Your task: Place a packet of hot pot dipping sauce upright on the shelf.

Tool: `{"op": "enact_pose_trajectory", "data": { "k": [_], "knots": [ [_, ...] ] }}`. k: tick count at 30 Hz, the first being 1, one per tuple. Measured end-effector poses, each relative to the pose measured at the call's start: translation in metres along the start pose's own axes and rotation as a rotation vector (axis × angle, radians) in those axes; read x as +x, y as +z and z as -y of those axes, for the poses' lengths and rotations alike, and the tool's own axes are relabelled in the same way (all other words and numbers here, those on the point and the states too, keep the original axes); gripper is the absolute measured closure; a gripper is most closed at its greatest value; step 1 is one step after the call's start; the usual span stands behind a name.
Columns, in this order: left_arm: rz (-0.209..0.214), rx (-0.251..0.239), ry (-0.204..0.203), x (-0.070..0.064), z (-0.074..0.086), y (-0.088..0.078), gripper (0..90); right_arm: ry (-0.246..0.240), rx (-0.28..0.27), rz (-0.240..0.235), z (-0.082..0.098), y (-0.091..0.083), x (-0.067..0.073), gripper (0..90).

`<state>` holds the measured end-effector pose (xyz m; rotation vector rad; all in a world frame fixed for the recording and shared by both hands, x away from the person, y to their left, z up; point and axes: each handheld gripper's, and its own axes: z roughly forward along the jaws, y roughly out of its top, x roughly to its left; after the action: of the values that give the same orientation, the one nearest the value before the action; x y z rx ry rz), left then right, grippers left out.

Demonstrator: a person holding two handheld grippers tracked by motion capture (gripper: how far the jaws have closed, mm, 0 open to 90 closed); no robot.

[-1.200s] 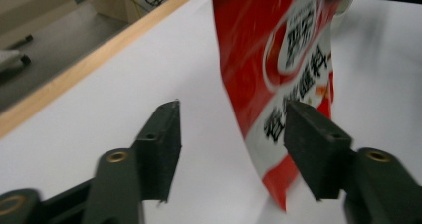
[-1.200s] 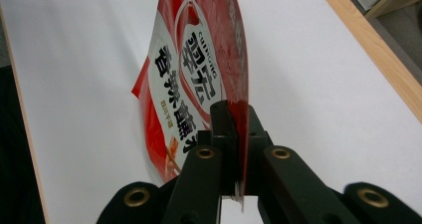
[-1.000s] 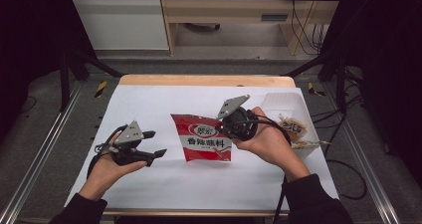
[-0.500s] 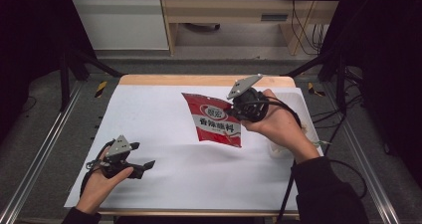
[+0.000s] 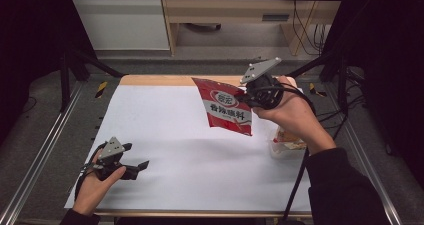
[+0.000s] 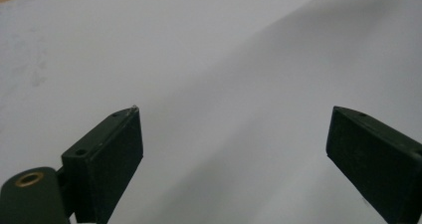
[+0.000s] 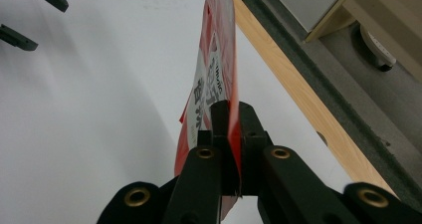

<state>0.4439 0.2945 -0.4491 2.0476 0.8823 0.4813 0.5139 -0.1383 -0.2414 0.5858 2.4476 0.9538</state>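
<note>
While one red packet point(image 5: 227, 110) hangs above the white worktop point(image 5: 190, 160), the right gripper point(image 5: 252, 101) pinches its edge tight; the left gripper point(image 5: 137, 160), jaws just spread wide, holds nothing near the front edge.

Bright overhead light on the white table point(image 5: 200, 160), dark surroundings, soft blur.

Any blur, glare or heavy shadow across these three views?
High view: even light on the white table sheet, dark surroundings, red seasoning packet slightly soft. Left gripper view: broad diagonal shadow over the sheet, the open left gripper soft-edged. Right gripper view: the right gripper, clamped on the packet, sharp; packet print blurred.
</note>
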Motion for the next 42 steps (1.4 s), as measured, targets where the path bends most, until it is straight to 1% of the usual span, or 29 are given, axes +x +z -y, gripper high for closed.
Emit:
{"op": "enact_pose_trajectory", "data": {
  "k": [3, 7, 8, 11, 15, 17, 20, 22, 26, 32, 37, 39, 42],
  "knots": [
    [-0.005, 0.005, 0.002, 0.001, 0.002, -0.003, 7.4, 0.008, -0.001, 0.004, 0.003, -0.002, -0.004, 89.6],
    [-0.026, -0.008, -0.012, 0.004, 0.002, -0.006, 7.4, 0.024, -0.008, 0.019, 0.005, -0.005, -0.009, 89.6],
    [-0.026, -0.009, -0.019, 0.004, 0.003, -0.006, 7.4, 0.026, -0.013, 0.025, 0.005, -0.006, -0.011, 89.6],
    [-0.024, -0.005, -0.021, 0.004, 0.003, -0.005, 7.3, 0.032, -0.027, 0.040, 0.004, -0.012, -0.015, 89.6],
    [-0.021, -0.004, -0.017, 0.002, 0.003, -0.003, 7.3, 0.038, -0.039, 0.062, 0.003, -0.020, -0.024, 89.6],
    [-0.015, 0.007, -0.010, 0.002, 0.004, -0.001, 7.3, 0.043, -0.042, 0.079, 0.004, -0.025, -0.030, 89.7],
    [-0.003, 0.017, -0.015, 0.001, 0.006, 0.001, 7.3, 0.047, -0.048, 0.091, 0.006, -0.030, -0.037, 89.7],
    [-0.011, 0.016, -0.007, -0.001, 0.007, 0.001, 7.2, 0.057, -0.048, 0.100, 0.007, -0.033, -0.041, 89.6],
    [-0.018, -0.004, -0.010, -0.001, 0.006, -0.004, 6.8, 0.063, -0.046, 0.116, 0.009, -0.034, -0.045, 89.6],
    [-0.032, -0.011, -0.028, 0.004, 0.008, -0.008, 6.8, 0.082, -0.052, 0.137, 0.014, -0.036, -0.056, 89.7],
    [-0.042, -0.005, -0.027, 0.004, 0.009, -0.009, 6.8, 0.102, -0.061, 0.159, 0.019, -0.037, -0.066, 89.7],
    [-0.049, -0.002, -0.020, 0.004, 0.009, -0.009, 6.8, 0.104, -0.061, 0.163, 0.020, -0.037, -0.069, 89.7],
    [-0.047, 0.002, -0.020, 0.002, 0.009, -0.009, 6.7, 0.111, -0.066, 0.172, 0.021, -0.037, -0.073, 89.7]
  ]
}}
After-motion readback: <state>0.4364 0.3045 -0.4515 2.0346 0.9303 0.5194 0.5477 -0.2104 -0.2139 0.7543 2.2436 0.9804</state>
